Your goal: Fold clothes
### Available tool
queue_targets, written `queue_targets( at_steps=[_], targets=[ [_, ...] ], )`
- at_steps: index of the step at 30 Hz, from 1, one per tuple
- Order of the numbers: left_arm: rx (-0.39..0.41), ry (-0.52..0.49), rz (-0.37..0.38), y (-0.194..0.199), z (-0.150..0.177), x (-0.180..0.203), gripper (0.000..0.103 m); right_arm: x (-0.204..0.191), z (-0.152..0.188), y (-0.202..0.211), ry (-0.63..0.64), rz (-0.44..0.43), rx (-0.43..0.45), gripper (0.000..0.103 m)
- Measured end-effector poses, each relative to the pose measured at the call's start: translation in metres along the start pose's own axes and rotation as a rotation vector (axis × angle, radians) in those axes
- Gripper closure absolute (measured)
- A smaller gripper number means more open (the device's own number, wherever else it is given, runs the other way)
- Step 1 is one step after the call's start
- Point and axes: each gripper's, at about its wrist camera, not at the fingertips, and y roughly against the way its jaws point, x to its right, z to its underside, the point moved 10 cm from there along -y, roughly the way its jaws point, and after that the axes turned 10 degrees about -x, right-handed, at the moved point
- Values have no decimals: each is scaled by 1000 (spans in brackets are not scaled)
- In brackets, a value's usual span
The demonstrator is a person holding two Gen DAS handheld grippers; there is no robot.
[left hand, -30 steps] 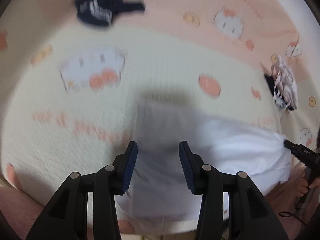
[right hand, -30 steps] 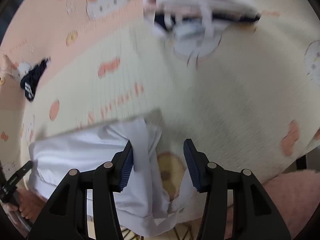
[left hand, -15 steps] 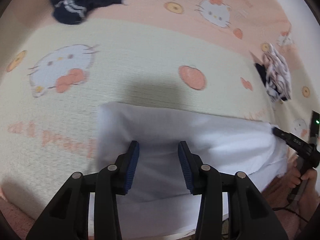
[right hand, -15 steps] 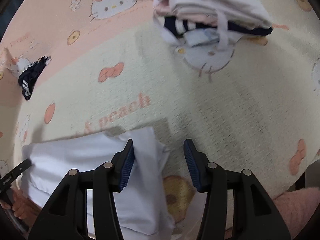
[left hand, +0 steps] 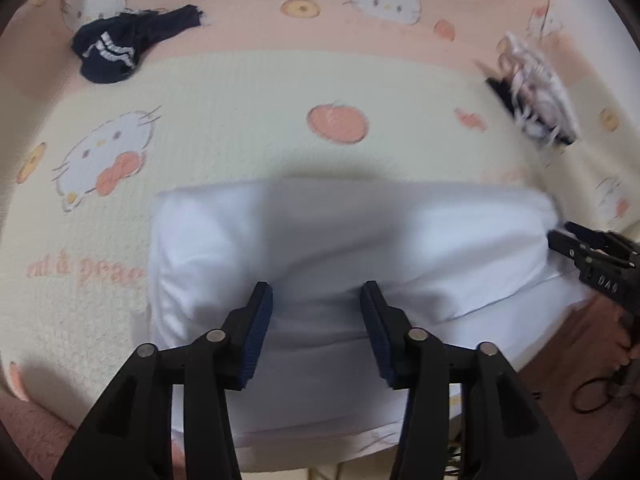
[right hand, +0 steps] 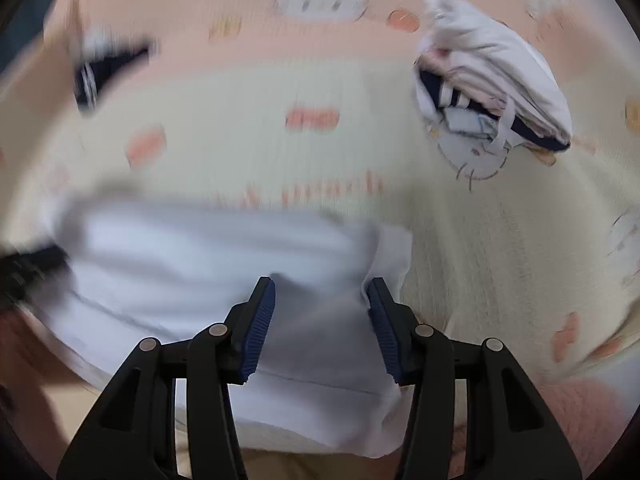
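A white garment [left hand: 340, 240] lies folded in a wide band on the patterned blanket [left hand: 240, 120]. My left gripper [left hand: 316, 304] hangs over its near middle. Its jaws are opening, with cloth under the gap and neither pad pressing on it. My right gripper [right hand: 320, 304] is open over the garment's [right hand: 192, 252] right end, where a loose flap sticks out past its right finger. In the left wrist view the right gripper [left hand: 592, 252] shows at the garment's right edge. The right wrist view is blurred.
A dark navy garment [left hand: 120, 48] lies crumpled at the far left of the blanket. A stack of folded clothes [right hand: 492, 80] sits at the far right. Pink carpet [right hand: 592, 412] shows past the blanket's near edge.
Both grippers have slid sideways and rolled above the white garment. The left jaws stand wider than before. The garment has gone from a bunched shape to a flat, wide band.
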Motion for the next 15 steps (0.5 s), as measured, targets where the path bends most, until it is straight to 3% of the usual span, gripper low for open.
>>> queue_targets(
  at_steps=[1,4,8,9,10,12,15],
  targets=[
    [-4,16,-10,3,3,-7,49,-5,2,-7,31,49,-29,54],
    [1,43,12,14,10,-17,49,20,9,-5,-85,38,-47,54],
    [54,55,68,30,10,-10,49,50,8,9,-325,-120,-28,49],
    [59,65,82,30,11,-7,49,52,6,10,-370,-168,-26,39],
    [64,74,95,31,11,-5,49,52,11,6,-394,-221,-46,33],
    [57,79,101,30,15,-3,49,51,20,-5,-407,-271,-104,33],
    [61,64,85,33,21,-2,49,51,28,-22,-415,-273,-173,29]
  ],
)
